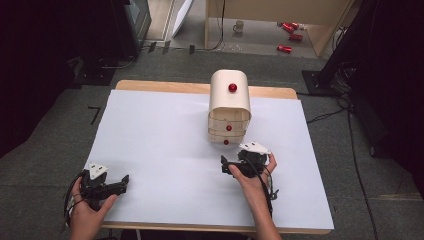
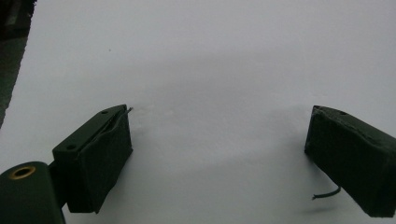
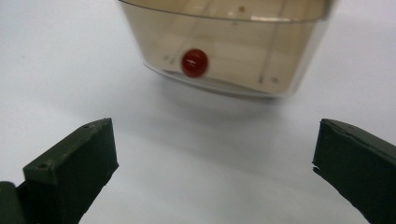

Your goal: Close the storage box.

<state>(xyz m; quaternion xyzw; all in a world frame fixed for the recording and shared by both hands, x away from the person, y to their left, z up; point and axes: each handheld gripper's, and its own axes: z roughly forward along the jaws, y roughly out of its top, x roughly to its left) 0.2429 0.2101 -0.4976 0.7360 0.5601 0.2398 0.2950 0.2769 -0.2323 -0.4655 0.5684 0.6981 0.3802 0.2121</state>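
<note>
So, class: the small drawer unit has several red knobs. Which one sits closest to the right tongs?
The lowest front knob, on the bottom drawer just above the sheet. It faces the open right tongs; the other front knob and the top knob lie farther away.

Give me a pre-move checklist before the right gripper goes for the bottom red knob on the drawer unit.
1. Right gripper open: ok, fingers wide apart with nothing between them.
2. Bottom knob in line: ok, it sits ahead of the gap, slightly left of centre in the right gripper view.
3. Path to the knob: ok, only bare white sheet lies between.
4. Bottom drawer shut: cannot tell from these pictures.
5. Left gripper out of the way: ok, open and resting near the table's front left, far from the drawer unit.
6. Unit braced against a pull: not ok, nothing holds it.
</note>
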